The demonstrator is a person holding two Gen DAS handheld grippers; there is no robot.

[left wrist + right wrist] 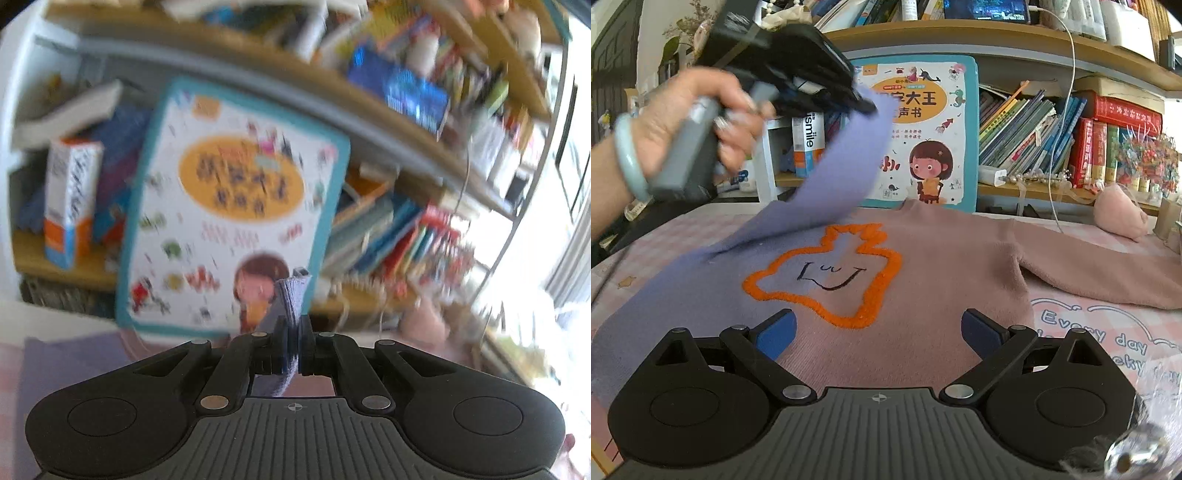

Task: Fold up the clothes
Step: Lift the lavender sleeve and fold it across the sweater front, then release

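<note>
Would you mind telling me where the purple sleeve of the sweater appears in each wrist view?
Left wrist: the purple sleeve sits low at centre, pinched in the shut left gripper.
Right wrist: it rises from the table up to the left gripper, upper left.
Shared landmark: the teal-bordered picture book behind.

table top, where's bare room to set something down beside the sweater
Bare pink checked cloth lies below the pink sleeve, and a strip left of the lifted purple sleeve. The sweater fills the middle; a pink plush crowds the far right corner.
</note>
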